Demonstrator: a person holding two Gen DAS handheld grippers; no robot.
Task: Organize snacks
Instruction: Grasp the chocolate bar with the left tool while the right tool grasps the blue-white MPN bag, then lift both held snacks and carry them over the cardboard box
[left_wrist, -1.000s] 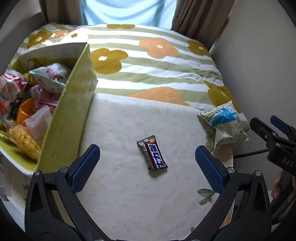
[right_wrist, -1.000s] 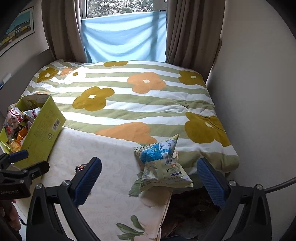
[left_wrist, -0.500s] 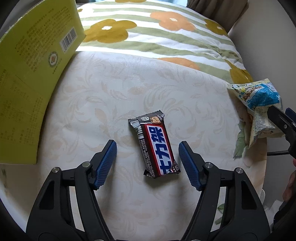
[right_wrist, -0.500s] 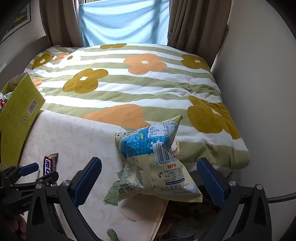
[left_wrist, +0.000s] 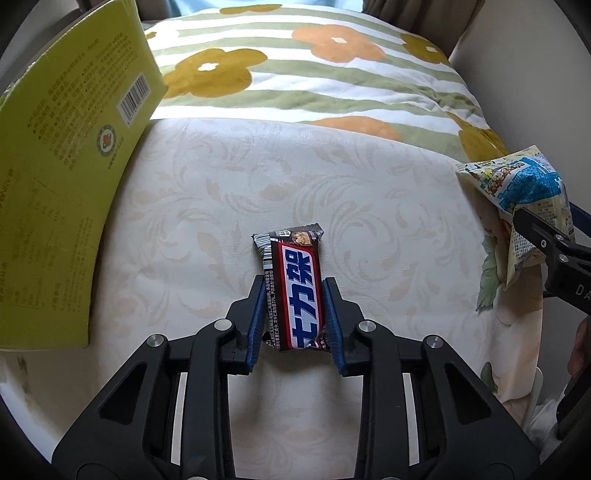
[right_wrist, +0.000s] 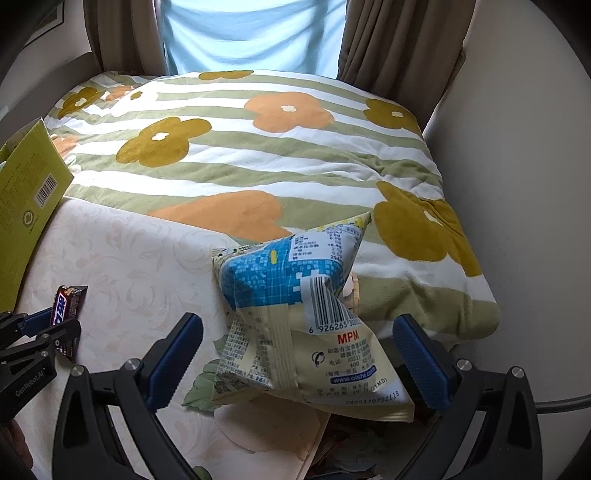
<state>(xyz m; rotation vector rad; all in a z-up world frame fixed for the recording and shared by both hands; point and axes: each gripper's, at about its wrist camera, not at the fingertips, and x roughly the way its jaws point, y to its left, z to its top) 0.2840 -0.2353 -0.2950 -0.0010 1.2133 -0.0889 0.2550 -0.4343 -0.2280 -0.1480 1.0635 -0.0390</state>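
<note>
The left gripper (left_wrist: 294, 317), black with blue pads, has just closed its jaws and now clamps the near half of a dark-wrapped chocolate bar with a red-edged blue label (left_wrist: 295, 291), which lies flat on a cream, leaf-patterned cloth (left_wrist: 207, 206). To its left stands the printed side of a yellow-green cardboard box (left_wrist: 62, 206). The right gripper (right_wrist: 295, 365) stands wide open, its blue pads on either side of a puffy blue-and-cream snack bag (right_wrist: 295, 317) without touching it. The bag rests at the cloth's right edge, against a green-striped quilt with orange and mustard flowers (right_wrist: 258, 147).
</note>
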